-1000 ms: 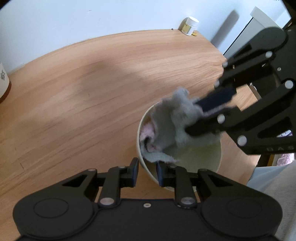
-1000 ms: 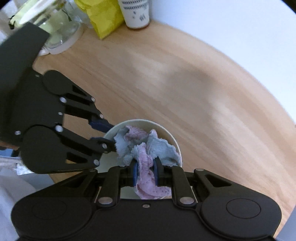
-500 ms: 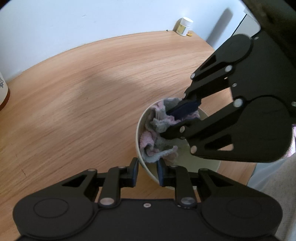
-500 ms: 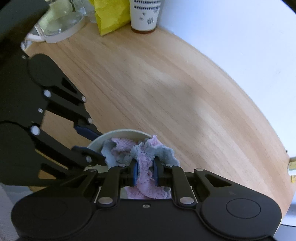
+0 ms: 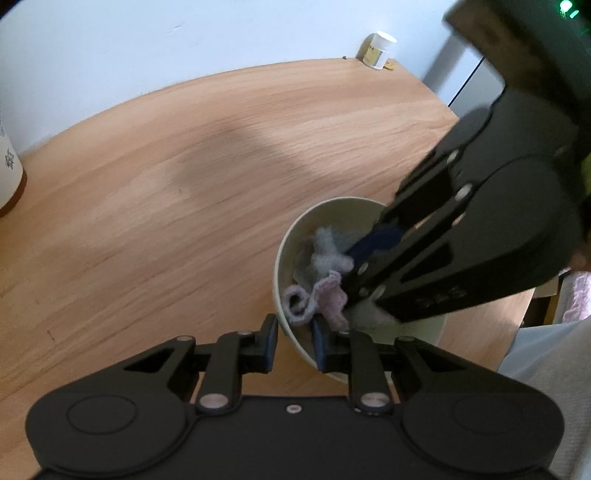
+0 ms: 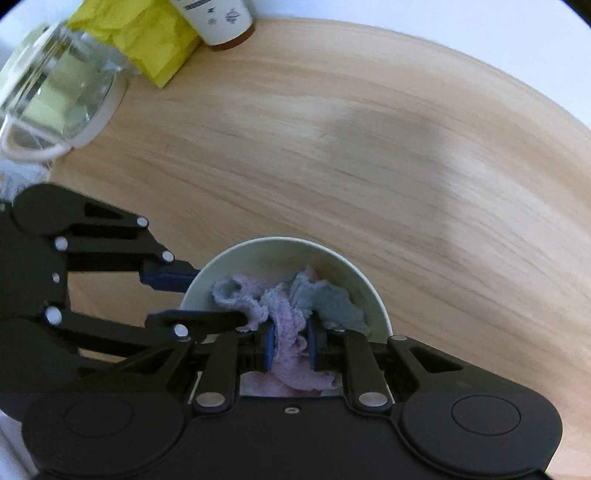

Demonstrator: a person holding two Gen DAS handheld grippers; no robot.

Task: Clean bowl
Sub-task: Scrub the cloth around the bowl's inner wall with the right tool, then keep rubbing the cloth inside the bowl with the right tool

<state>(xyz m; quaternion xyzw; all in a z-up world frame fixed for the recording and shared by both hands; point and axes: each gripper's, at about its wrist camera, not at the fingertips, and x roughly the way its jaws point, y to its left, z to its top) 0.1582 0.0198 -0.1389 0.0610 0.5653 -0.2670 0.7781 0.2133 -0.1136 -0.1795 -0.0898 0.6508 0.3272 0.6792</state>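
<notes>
Item one, views. My left wrist camera alone shows a small white-lidded jar (image 5: 380,50) at the far table edge by the wall. My right wrist camera alone shows a glass jug (image 6: 55,96), a crumpled yellow bag (image 6: 147,40) and a white bottle (image 6: 218,20) at the back of the wooden table (image 6: 369,147).

Item two, containers. One pale bowl (image 6: 280,254), standing on the table, holding a bunched pink and grey cloth (image 6: 291,306).

Item three, grips. My left gripper (image 5: 293,341) is narrowed onto the bowl's near rim, one finger outside, one inside. My right gripper (image 6: 290,345) reaches down into the bowl, jaws pinched tight on the cloth's pink fold.
</notes>
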